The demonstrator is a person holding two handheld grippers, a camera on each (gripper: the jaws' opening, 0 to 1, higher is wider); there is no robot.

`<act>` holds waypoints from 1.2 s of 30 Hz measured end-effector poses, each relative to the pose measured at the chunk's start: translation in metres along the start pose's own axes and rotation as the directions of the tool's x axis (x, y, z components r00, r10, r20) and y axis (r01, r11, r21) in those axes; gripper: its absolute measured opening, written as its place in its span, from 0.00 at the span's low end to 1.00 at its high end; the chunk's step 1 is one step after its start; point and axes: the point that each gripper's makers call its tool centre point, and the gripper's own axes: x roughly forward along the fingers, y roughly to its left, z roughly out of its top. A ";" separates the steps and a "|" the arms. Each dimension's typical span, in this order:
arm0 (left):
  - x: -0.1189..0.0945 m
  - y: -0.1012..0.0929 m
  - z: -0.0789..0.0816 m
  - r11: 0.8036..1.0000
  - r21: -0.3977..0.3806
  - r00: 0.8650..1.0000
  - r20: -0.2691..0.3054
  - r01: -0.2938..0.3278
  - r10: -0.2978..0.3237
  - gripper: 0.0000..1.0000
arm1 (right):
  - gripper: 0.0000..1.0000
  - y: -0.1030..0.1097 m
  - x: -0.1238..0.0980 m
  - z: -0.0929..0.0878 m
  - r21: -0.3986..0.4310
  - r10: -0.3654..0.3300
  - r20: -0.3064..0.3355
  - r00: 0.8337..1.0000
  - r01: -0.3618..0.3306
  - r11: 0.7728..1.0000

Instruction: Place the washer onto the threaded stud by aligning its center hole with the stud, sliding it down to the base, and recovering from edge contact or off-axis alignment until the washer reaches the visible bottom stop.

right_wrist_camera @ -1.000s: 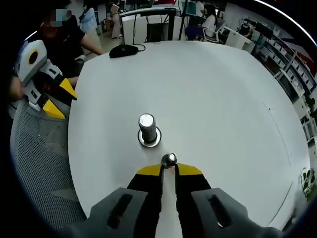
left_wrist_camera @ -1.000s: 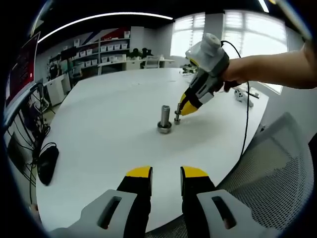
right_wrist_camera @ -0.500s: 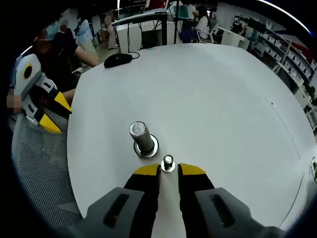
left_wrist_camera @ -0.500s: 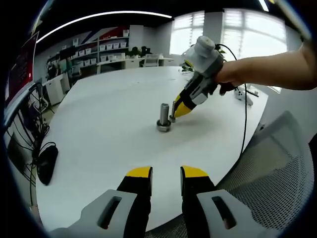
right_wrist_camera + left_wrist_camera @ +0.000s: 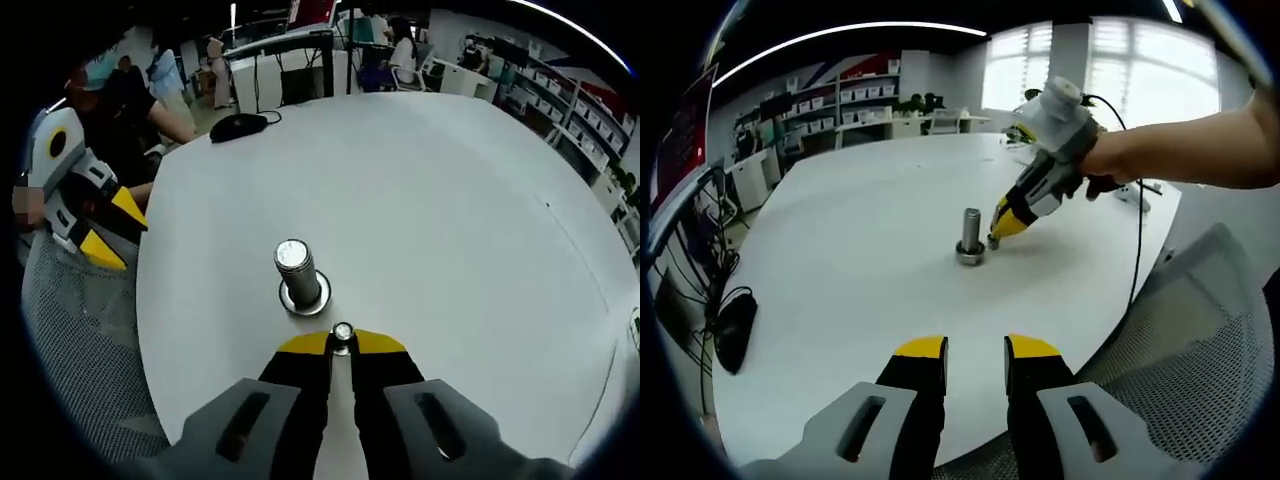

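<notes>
The stud (image 5: 297,272) stands upright on the white worktop (image 5: 450,220), a ring at its base. Just beside it, a small metal piece (image 5: 343,331), seemingly the washer, sits clenched between the right gripper's (image 5: 342,343) yellow-tipped fingers (image 5: 301,345). The left gripper (image 5: 975,347) hangs well back over the worktop's edge, fingers released, grasping nothing.

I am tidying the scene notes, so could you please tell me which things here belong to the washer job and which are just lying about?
Job:
- upright grey threaded metal stud on its round base
- small round silver washer, pinched in the right hand-held gripper

Lying about:
- black computer mouse
- grey mesh chair
- round white table
</notes>
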 end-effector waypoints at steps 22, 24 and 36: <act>0.002 -0.016 0.000 0.996 0.035 0.997 -0.005 0.082 -0.082 0.20 | 0.28 0.037 -0.142 0.004 0.275 -0.224 0.414 0.882 0.114 0.955; 0.001 -0.015 0.000 0.997 0.028 0.997 -0.005 0.077 -0.077 0.20 | 0.28 0.035 -0.152 -0.012 0.278 -0.230 0.428 0.874 0.115 0.954; -0.008 0.000 0.009 0.999 -0.034 0.998 0.062 -0.022 0.024 0.23 | 0.32 0.020 -0.198 -0.077 0.381 -0.320 0.436 0.841 0.150 0.912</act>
